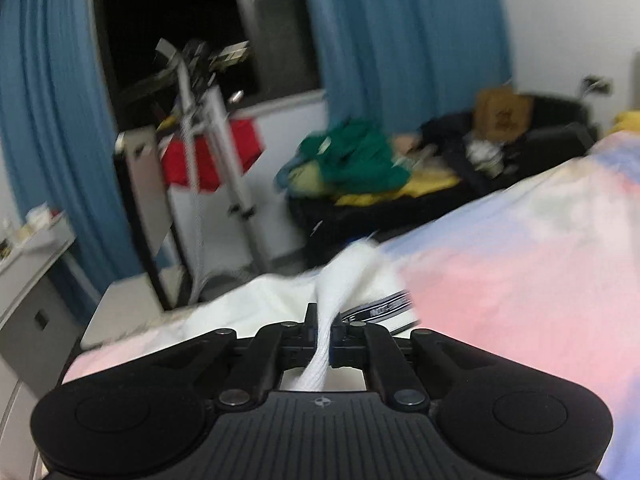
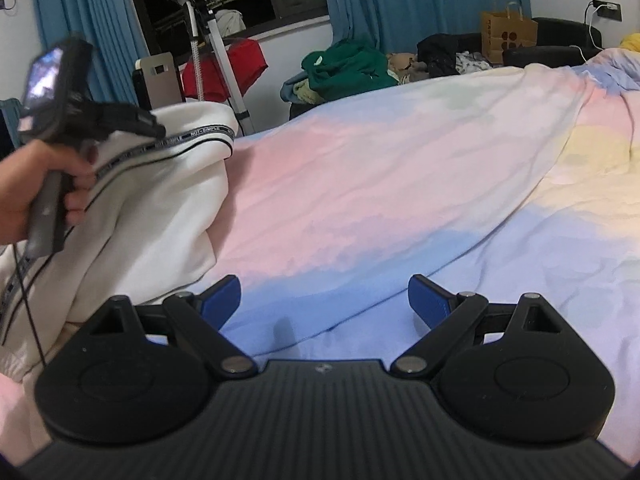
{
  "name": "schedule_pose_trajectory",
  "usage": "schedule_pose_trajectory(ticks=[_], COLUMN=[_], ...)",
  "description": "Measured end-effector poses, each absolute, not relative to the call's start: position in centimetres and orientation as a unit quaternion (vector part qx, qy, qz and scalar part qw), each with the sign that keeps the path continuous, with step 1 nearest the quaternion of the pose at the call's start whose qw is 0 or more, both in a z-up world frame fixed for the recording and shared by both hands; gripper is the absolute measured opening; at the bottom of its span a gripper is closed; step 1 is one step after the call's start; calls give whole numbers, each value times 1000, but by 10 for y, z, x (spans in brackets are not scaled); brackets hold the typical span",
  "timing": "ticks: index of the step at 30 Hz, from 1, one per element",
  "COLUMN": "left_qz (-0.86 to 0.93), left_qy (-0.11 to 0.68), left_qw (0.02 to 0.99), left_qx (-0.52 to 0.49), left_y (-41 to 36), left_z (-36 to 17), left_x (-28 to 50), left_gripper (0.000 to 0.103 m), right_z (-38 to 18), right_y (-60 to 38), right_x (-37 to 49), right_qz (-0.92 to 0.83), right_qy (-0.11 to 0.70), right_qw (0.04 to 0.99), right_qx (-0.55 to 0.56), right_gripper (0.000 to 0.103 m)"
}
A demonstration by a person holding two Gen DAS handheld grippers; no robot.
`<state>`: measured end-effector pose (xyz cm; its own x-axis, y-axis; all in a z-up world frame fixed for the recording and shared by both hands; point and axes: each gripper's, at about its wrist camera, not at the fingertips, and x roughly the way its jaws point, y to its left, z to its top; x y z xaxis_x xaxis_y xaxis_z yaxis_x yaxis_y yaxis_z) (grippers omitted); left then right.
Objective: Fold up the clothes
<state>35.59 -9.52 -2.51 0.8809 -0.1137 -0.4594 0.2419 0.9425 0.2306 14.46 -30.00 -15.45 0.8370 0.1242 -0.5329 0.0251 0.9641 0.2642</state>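
Observation:
A white garment [image 2: 160,216] with a black-and-white lettered stripe lies bunched at the left edge of the bed. My left gripper [image 1: 325,326] is shut on a ribbed white edge of the garment [image 1: 326,336] and holds it lifted; it shows in the right wrist view [image 2: 152,130] at the far left, held by a hand. My right gripper [image 2: 324,300] is open and empty, low over the pastel bedspread [image 2: 380,184], to the right of the garment.
A pile of green and yellow clothes [image 2: 344,68] lies on a dark sofa beyond the bed. A metal stand [image 2: 216,48] with a red cloth stands by the window and blue curtains. A paper bag [image 2: 508,36] sits at the back right.

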Motion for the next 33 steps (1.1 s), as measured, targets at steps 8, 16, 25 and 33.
schedule_pose_trajectory(ticks=[8, 16, 25, 33], left_qz=[-196, -199, -147, -73], left_qy=[164, 242, 247, 253], left_qw=[958, 947, 957, 964], left_qx=[131, 75, 32, 31], left_y=[-102, -82, -73, -82], left_z=[1, -86, -61, 45], left_x=[186, 89, 70, 9], left_gripper=[2, 4, 45, 85], right_z=[-138, -119, -109, -117], right_y=[-304, -301, -285, -294], right_x=[127, 104, 92, 102], right_qz=[36, 73, 113, 88], right_qy=[245, 220, 208, 237], right_qw=[957, 960, 964, 954], right_qx=[149, 155, 118, 161], right_gripper=[92, 92, 92, 92])
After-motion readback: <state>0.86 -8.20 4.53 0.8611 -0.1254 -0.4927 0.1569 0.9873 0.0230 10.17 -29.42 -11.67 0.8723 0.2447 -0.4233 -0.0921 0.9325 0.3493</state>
